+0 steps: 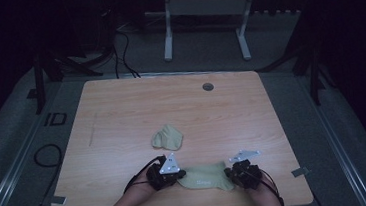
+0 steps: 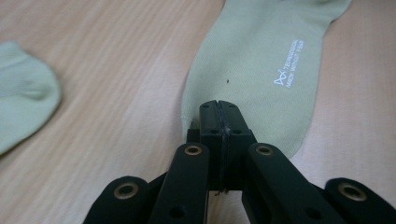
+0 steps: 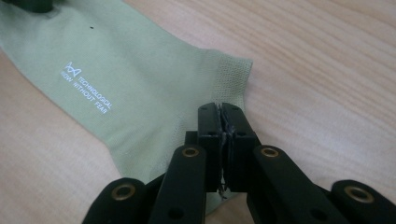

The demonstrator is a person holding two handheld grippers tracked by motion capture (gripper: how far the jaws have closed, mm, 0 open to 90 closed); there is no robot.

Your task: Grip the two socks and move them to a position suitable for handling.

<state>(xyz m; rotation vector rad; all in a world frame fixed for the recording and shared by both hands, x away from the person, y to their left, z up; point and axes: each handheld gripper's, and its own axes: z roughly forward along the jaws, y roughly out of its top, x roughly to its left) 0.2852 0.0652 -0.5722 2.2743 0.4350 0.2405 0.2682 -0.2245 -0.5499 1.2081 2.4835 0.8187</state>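
Observation:
A pale green sock point(image 1: 205, 177) with white print lies flat near the table's front edge, stretched between my two grippers. My left gripper point(image 1: 179, 174) is shut on its left end; in the left gripper view the jaws point(image 2: 218, 103) meet on the edge of the sock point(image 2: 261, 56). My right gripper point(image 1: 230, 173) is shut on the other end. In the right gripper view its jaws point(image 3: 221, 106) pinch the ribbed cuff of the sock point(image 3: 140, 79), and the left gripper point(image 3: 32, 4) shows at the far end. A second matching sock point(image 1: 167, 137) lies crumpled mid-table, and is also visible at the left point(image 2: 23, 102).
The wooden table point(image 1: 121, 108) has a round cable hole point(image 1: 207, 87) near its far edge. A white desk frame point(image 1: 167, 34) stands on the floor behind, and cables lie on the floor at the left.

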